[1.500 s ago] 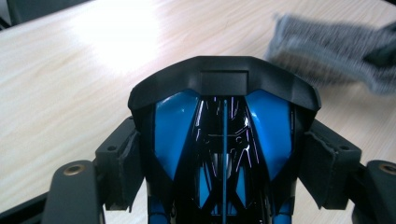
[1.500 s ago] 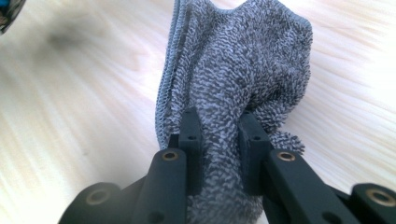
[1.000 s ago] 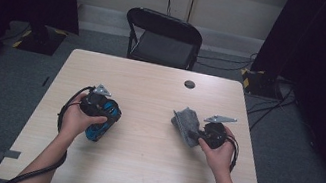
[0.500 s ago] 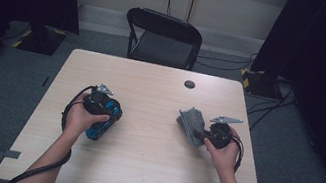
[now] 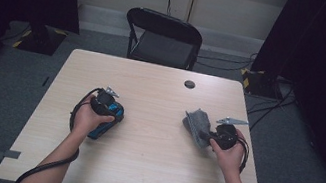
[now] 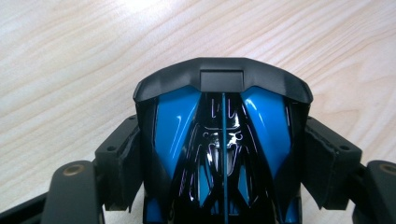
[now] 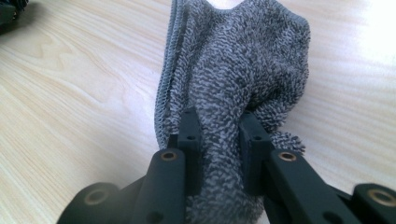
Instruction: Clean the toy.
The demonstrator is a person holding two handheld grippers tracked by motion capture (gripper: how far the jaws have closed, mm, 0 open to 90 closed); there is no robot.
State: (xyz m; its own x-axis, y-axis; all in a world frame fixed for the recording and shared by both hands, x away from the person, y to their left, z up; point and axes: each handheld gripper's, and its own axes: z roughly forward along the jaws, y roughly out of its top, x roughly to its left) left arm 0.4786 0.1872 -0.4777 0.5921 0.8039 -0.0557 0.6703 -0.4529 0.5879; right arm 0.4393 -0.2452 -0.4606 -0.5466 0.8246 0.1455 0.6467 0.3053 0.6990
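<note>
Toward the table's (image 5: 147, 170) left edge, your left gripper (image 6: 219, 154) clamps the glossy blue-and-black plastic gadget (image 6: 222, 140); toward the right edge, your right gripper (image 7: 219, 135) pinches the grey terry cloth (image 7: 238, 60). Wiping probably remains.

There are two tools, a left tool (image 5: 107, 103) near the left edge of the one surface (image 5: 161, 91) and a right tool (image 5: 214, 132) near its right edge. One blue and black object (image 6: 223, 140) and one grey cloth (image 7: 233, 70) are there. One round black grommet (image 5: 189, 84) lies near the far edge, and one black chair (image 5: 162, 38) stands beyond it.
</note>
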